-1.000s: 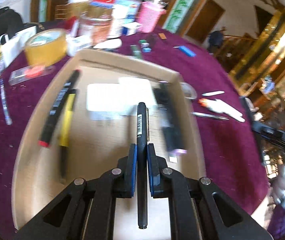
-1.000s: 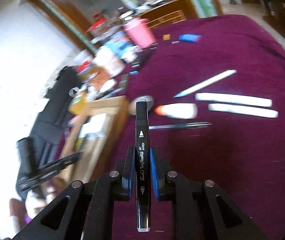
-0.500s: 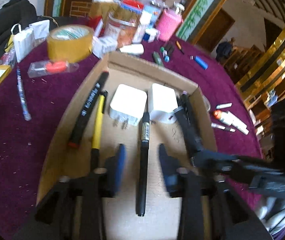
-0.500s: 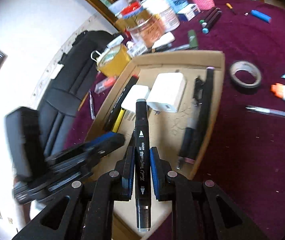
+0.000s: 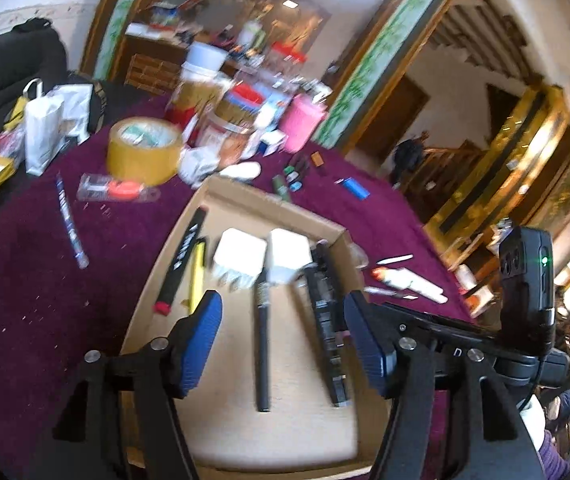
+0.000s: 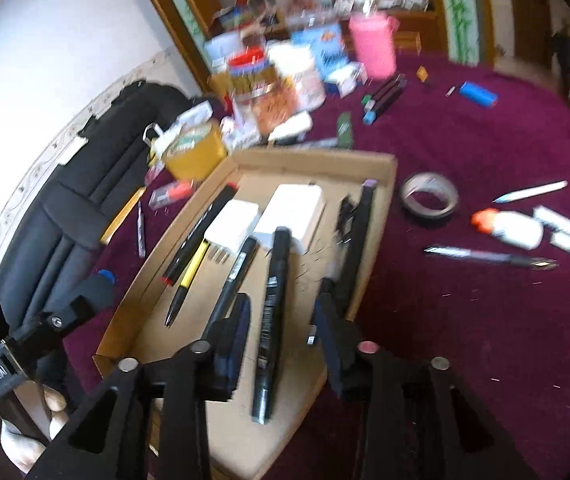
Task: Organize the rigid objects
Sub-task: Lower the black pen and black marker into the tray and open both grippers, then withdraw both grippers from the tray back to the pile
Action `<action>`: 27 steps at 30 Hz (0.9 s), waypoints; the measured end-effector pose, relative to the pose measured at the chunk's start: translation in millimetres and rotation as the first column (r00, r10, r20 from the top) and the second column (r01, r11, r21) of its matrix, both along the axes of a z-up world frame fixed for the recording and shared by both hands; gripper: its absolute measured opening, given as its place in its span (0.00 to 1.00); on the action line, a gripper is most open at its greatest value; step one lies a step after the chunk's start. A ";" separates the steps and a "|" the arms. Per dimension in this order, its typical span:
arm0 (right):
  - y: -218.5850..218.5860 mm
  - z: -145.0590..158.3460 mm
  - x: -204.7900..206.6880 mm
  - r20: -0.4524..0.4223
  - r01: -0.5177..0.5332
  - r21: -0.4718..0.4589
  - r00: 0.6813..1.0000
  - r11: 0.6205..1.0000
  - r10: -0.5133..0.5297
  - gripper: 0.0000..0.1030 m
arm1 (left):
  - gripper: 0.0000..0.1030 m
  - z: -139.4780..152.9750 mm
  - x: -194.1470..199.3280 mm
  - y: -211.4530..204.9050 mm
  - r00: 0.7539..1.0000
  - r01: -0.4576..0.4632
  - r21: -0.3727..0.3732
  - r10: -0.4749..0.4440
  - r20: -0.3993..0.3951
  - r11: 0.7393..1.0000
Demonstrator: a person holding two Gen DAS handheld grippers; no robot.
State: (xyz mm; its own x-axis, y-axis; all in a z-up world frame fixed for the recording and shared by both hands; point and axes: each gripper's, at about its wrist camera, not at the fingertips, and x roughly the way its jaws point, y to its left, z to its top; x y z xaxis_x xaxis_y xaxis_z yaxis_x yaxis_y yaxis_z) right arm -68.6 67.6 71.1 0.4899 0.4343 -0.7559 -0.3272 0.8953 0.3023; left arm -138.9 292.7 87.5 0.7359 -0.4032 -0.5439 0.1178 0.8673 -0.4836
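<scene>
We are looking over a cardboard tray (image 5: 245, 436) sitting on the table (image 5: 45, 288) under a purple cloth, and going left to right inside it. At the left a red-tipped black marker (image 5: 183, 256) is lying beside a yellow pen (image 5: 197, 272); both look light, stiff and smooth, so we would be taking them across the middle of the barrel. Farther back two white chargers (image 5: 241, 254) are sitting side by side, blocky, hard and a little heavier, best gripped across their flat sides.

In the middle the slim black pen (image 5: 262, 344) is lying flat on the tray floor. The left claw (image 5: 281, 344) is opening around it, the blue pads standing well clear on both sides and pressing on nothing.

Just to its right, in the right wrist view, the thick black marker (image 6: 271, 312) is lying flat too. The right claw (image 6: 285, 340) is opening over its near half, the pads looking apart from the barrel, so we judge it released. Its round smooth body could roll, though the tray floor is level.

Along the right wall another dark marker (image 6: 359, 240) is resting. Out on the cloth to the right a tape ring (image 6: 429, 198), a glue bottle (image 6: 513, 228) and a pen (image 6: 485, 257) are waiting, all small, light and rigid.
</scene>
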 end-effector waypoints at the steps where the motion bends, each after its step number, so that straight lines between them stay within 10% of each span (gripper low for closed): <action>1: -3.9 5.3 -5.4 0.026 0.018 -0.008 0.999 1.000 -0.018 0.45 | 0.63 3.9 -2.4 -0.7 0.999 0.024 -0.008 -0.023 0.022 1.000; 17: -121.2 80.5 -72.5 0.265 0.311 -0.049 0.920 0.949 -0.288 0.57 | 0.72 76.5 -13.4 -78.4 0.935 0.315 -0.008 -0.309 0.173 0.949; 27: -238.7 129.5 -134.8 0.394 0.452 -0.028 0.825 0.892 -0.405 0.72 | 0.73 99.0 -33.4 -155.7 0.918 0.333 0.075 -0.341 0.201 0.940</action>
State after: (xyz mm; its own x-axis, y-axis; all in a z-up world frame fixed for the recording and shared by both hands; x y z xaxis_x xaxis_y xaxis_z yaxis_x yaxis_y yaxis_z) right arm -203.5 -171.1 200.6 0.8574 0.0365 -0.5133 0.0318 0.9918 0.1236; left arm -172.3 137.0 186.5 0.6583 -0.6289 -0.4136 0.5008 0.7761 -0.3832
